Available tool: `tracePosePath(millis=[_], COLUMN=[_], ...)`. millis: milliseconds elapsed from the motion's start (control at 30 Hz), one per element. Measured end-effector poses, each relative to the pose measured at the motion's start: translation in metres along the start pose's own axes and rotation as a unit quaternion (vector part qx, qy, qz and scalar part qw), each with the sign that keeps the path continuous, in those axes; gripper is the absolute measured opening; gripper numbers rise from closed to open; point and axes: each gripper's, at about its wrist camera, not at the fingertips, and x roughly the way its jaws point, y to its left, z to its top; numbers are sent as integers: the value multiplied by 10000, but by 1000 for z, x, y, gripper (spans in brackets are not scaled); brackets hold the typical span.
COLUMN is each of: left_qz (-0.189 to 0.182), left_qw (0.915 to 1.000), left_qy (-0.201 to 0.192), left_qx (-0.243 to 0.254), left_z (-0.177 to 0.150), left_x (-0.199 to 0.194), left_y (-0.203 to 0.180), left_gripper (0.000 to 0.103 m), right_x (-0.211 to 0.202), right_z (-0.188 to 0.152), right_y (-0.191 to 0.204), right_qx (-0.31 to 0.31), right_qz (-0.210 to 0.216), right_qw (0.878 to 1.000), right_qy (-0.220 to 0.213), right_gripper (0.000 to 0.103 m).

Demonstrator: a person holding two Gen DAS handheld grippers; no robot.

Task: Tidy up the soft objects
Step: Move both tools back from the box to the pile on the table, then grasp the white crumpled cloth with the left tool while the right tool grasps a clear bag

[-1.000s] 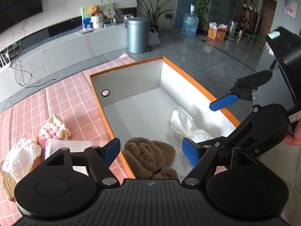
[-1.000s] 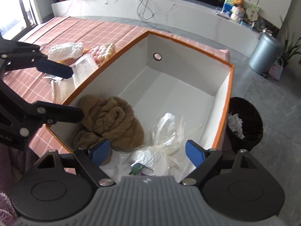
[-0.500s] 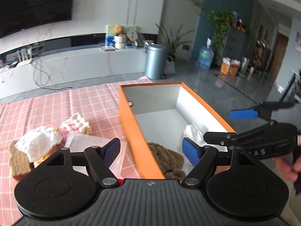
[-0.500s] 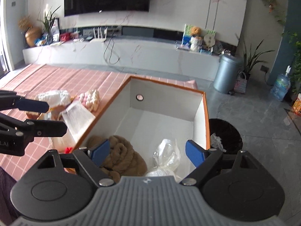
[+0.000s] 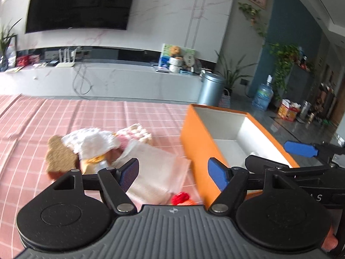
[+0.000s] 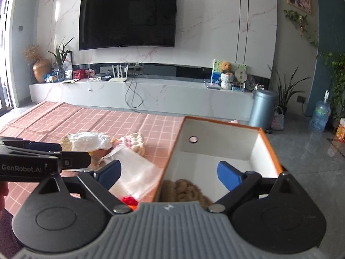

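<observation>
On the pink checked cloth lies a pile of soft things: a white fluffy piece [image 5: 94,142], a flat brown bear shape [image 5: 60,157], a pink and cream knit [image 5: 135,132], a clear bag [image 5: 155,168] and a red item [image 5: 180,197]. My left gripper [image 5: 173,174] hangs open above the bag, holding nothing. To its right stands the orange box [image 5: 200,142], white inside. My right gripper [image 6: 169,173] hovers over the box's [image 6: 215,149] near left wall, jaws opening, nothing between them. A brown knit [image 6: 185,191] lies in the box. The left gripper [image 6: 73,154] shows at that view's left.
The checked tablecloth [image 6: 97,120] stretches left and back. Behind it are a white TV console [image 6: 151,92], a grey bin [image 6: 263,108], a water bottle [image 6: 321,116] and plants. A hand [image 6: 3,192] shows at the lower left edge.
Both grippers have pulled back from over the box and tipped up, so the views now face the TV wall. The left gripper has swung left over the pile. The right jaws have widened.
</observation>
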Motion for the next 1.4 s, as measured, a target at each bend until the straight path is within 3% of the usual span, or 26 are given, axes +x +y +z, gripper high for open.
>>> tracePosePath(millis=[167,400,667,800,1067,1233,1400], left_qz=[350,760,789,806,767,877,938], left_qw=[9992,9958,9939,9924,9957,9960,9955], left_qy=[-75,-137,-196,-77,27,18,60], left_qx=[-183,-482,-740,-922,-521,-188,104], left_z=[-16,-33,-38,-38,-25,-11,7], left_x=[-5,-7,-3,6,33,56,79], left_y=[26,59,85,99,111,118,128], left_gripper=[84,82,81,79,77,87,90], right_x=[12,22,46,66,124,163,197], right_z=[-10,-15,-16,-13,-2,5,8], right_y=[15,49,81,91,96,96,98], right_qx=[246,-154,-599,-686,-764,-457,-316], right_qz=[4,-276,-61,74,44,38,-21], right_qw=[9996,9994,9981,9976,9954,9945,9923], right_qy=[114,-157,-137,7,576,945,1196], right_gripper=[95,95,93,82,77,90,95])
